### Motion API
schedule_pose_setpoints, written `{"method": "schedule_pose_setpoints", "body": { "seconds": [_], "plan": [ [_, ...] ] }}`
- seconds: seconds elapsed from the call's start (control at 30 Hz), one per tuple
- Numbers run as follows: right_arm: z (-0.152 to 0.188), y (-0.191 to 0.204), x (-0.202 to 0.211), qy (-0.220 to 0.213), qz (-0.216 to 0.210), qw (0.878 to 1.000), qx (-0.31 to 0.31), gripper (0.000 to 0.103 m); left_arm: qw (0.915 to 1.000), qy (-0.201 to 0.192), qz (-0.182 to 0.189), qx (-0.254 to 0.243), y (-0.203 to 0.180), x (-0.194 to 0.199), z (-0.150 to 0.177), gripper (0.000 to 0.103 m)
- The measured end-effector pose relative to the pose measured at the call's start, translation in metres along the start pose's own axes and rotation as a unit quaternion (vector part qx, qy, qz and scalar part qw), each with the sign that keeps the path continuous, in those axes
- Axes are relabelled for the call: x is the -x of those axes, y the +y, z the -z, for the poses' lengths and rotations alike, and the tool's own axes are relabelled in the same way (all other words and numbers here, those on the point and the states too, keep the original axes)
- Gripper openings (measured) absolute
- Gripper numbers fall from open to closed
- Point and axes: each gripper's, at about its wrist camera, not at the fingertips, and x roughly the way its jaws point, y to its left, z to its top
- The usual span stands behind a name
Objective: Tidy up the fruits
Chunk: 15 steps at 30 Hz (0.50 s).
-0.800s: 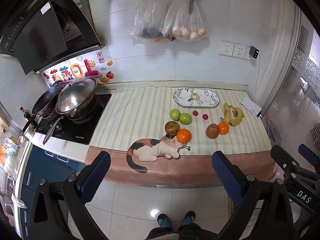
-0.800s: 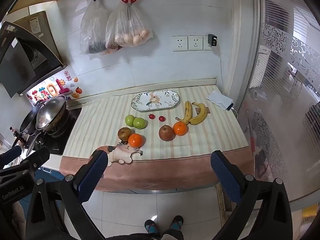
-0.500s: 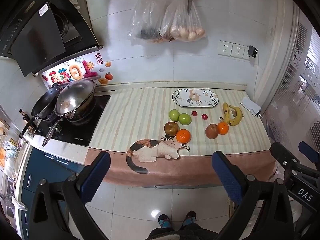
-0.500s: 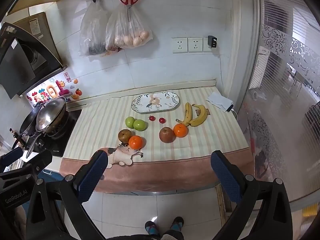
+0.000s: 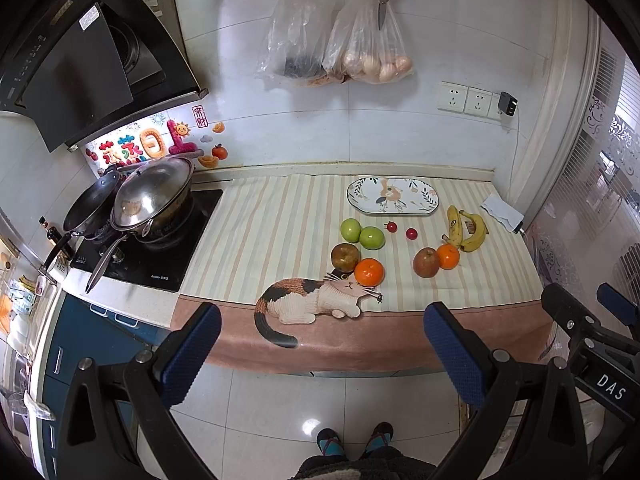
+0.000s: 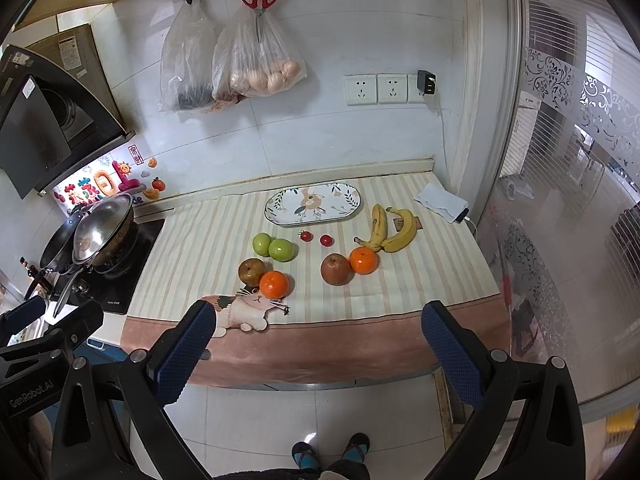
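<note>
An empty oval patterned plate (image 5: 392, 196) (image 6: 312, 209) sits at the back of the striped counter cloth. In front of it lie two green apples (image 5: 361, 233) (image 6: 272, 246), two small red tomatoes (image 5: 401, 230) (image 6: 316, 238), two brown pears (image 5: 345, 257) (image 6: 337, 269), two oranges (image 5: 369, 271) (image 6: 274, 284) and two bananas (image 5: 464, 229) (image 6: 390, 227). My left gripper (image 5: 322, 350) and right gripper (image 6: 320, 350) are both open and empty, held over the floor in front of the counter, well short of the fruit.
A stove with a lidded wok (image 5: 150, 196) and pans is at the counter's left. Plastic bags (image 5: 340, 48) and red scissors hang on the wall. A folded white cloth (image 5: 502, 213) lies at the far right. A glass partition (image 6: 568, 200) bounds the right side.
Both views have drifted slightly; the counter and fruit sit a little lower and closer in the frames. No fruit has moved. Both grippers stay open.
</note>
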Motion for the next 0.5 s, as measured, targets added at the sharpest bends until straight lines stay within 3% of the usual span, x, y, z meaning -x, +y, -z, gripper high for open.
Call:
{"method": "schedule_pose_setpoints", "body": {
  "seconds": [0.5],
  "plan": [
    [-0.0003, 0.0007, 0.0028, -0.008, 0.001, 1.0, 0.0, 0.103, 1.0, -0.006, 0.004, 0.003, 0.005, -0.0011, -0.0023, 0.103]
  ]
}}
